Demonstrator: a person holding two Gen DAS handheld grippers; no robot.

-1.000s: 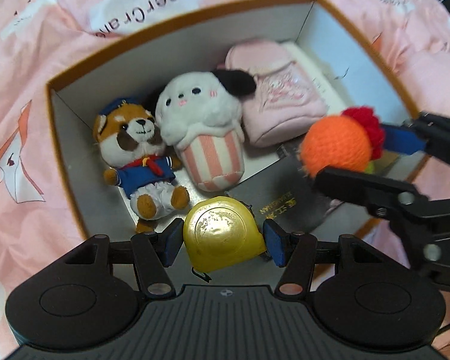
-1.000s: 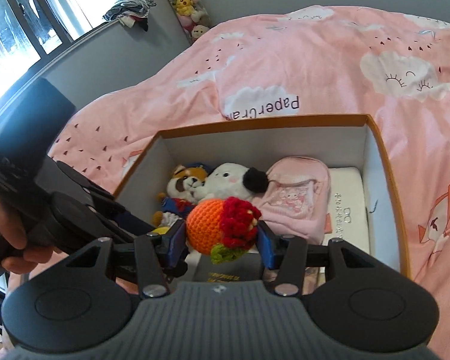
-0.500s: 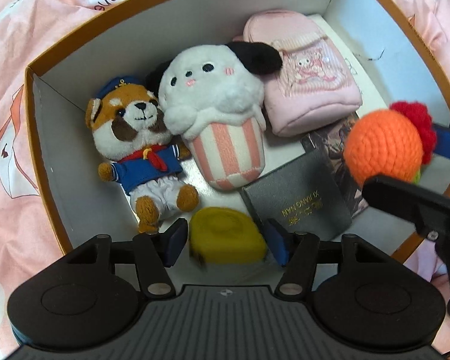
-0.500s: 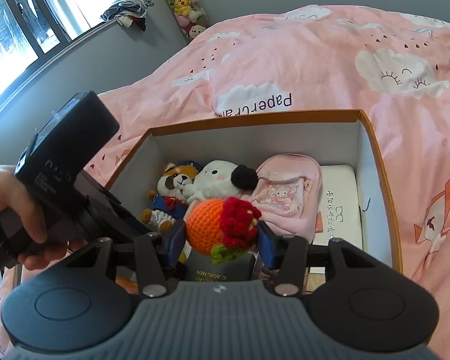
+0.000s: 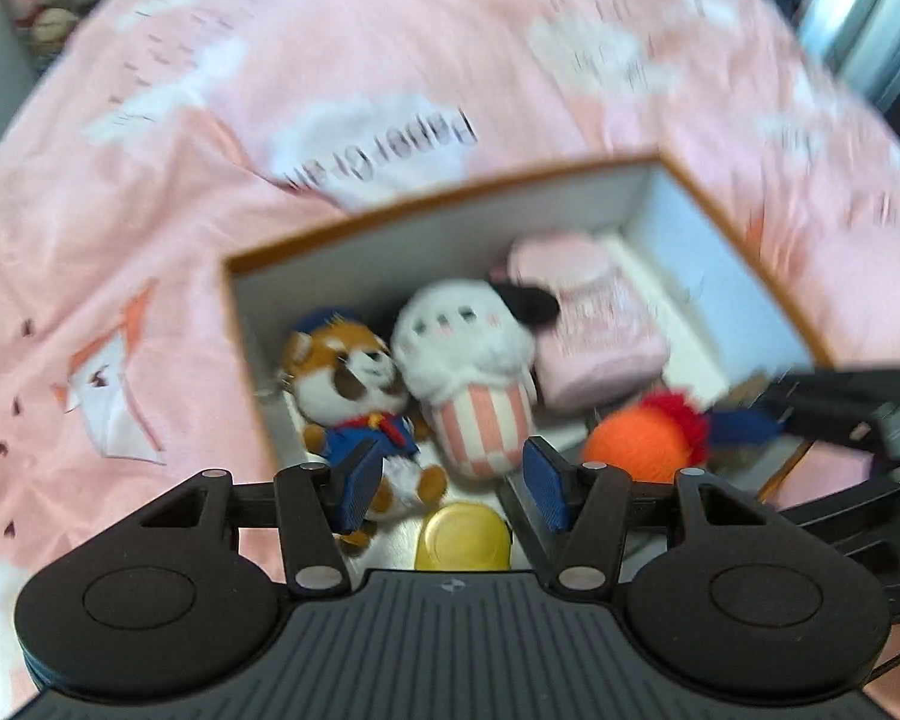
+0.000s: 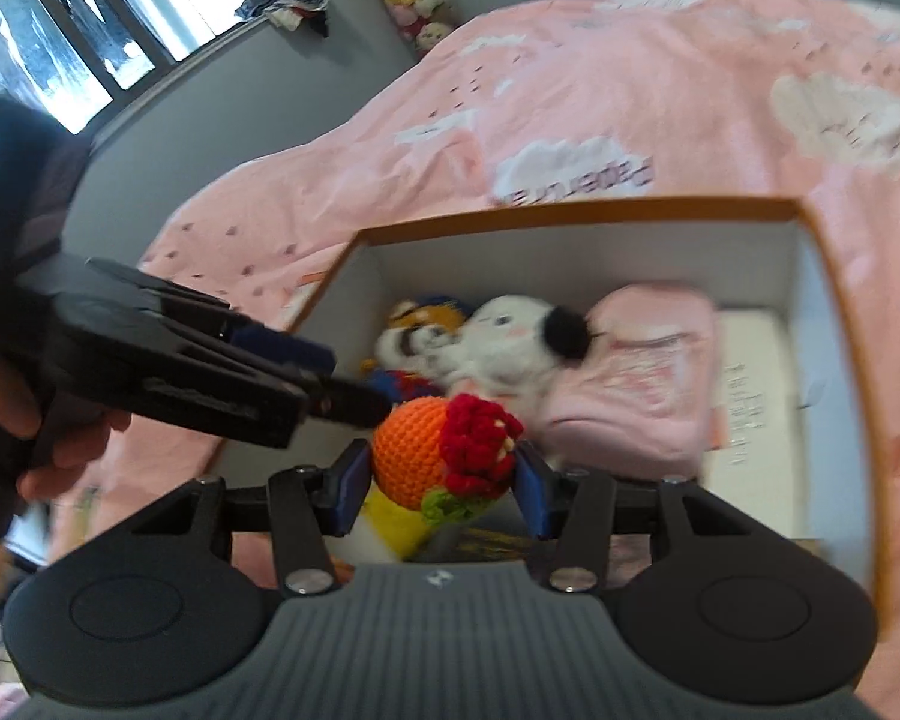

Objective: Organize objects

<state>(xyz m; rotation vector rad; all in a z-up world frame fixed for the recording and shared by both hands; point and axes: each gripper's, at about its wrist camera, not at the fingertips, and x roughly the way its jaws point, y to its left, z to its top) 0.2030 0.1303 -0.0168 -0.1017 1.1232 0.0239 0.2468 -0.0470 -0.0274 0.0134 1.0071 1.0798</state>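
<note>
Box on the bed, one item placed, one waiting to go in.

The pink bedspread (image 6: pixel 660 78) carries the open cardboard box (image 6: pixel 570 213); the red-panda plush (image 5: pixel 354 381), white dog plush (image 5: pixel 468 372) and pink pouch (image 5: pixel 600 330) line its far wall. The yellow tape measure (image 5: pixel 462 537) lies by the near edge, below the left gripper (image 5: pixel 453 483), whose empty jaws are closing. The right gripper (image 6: pixel 441 480) clamps the orange crochet ball (image 6: pixel 414 450) over the near edge; next, I judge, it lowers into free floor and releases.
</note>
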